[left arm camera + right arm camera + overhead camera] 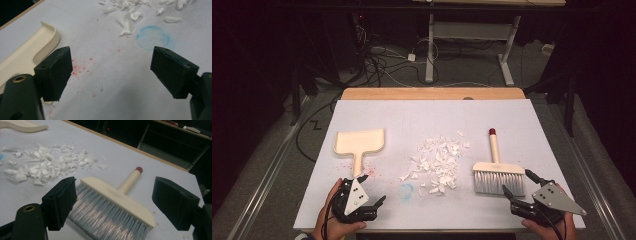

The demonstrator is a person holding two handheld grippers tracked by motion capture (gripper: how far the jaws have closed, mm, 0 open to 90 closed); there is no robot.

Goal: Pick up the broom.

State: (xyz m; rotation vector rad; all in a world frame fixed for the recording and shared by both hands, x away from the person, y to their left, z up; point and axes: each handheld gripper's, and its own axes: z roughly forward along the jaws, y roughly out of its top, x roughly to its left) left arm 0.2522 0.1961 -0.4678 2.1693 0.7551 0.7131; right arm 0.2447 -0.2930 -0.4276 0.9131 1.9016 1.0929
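Note:
A cream dustpan (359, 142) lies flat at the left of the white table, its handle toward me. A pile of white paper scraps (437, 162) covers the middle. A cream brush (498, 172) with grey bristles and a red-tipped handle lies at the right, bristles toward me. My left gripper (373, 189) sits open just below the dustpan handle, with bare table between its jaws (110, 67); the dustpan (30, 47) is at its left jaw. My right gripper (517, 181) is open at the bristle end of the brush (117, 202), its jaws (115, 186) apart on either side and not touching it.
A faint blue ring (407, 190) and red specks (371, 170) mark the table surface near the left gripper. The wooden table edge (432, 93) runs along the far side. Beyond it are cables and desk legs (430, 45) on the floor.

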